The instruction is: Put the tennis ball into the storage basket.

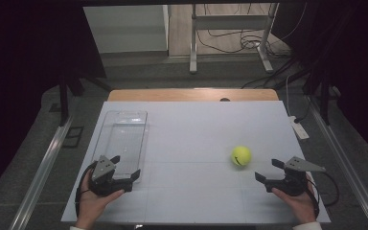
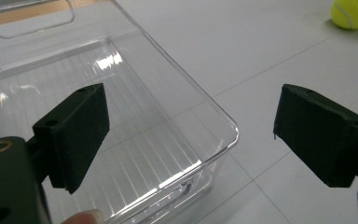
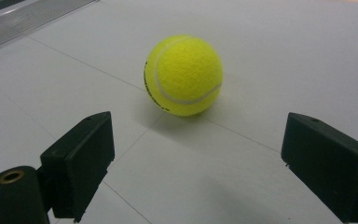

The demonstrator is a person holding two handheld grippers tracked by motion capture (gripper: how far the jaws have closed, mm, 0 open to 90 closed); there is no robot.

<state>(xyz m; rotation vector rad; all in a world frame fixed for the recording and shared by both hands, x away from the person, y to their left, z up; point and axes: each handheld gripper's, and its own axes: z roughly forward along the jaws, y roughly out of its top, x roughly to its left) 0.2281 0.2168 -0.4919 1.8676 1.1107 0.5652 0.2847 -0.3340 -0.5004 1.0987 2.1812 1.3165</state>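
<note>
While clear rectangular plastic tray (image 1: 123,139) sits empty at left of white tabletop (image 1: 196,191), yellow felt tennis ball (image 1: 241,155) lies outside it, at right. Left gripper (image 1: 124,167) jaws wide, over tray's near corner, holding nothing. Right gripper (image 1: 268,170) jaws wide, just short of ball, not touching.

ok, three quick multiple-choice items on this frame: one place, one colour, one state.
1. Where is the ball?
A. in the clear bin
B. on the white table, ahead of the right gripper
C. in the left gripper

2. Ball colour?
A. red
B. blue
C. yellow-green

3. Right gripper state?
A. open, empty
B. shut on the ball
C. shut, empty

Key: 1 B, it rests on the table, apart from the clear bin; 2 C, plain in the right gripper view; 3 A, jaws stand wide with the ball beyond them.
</note>
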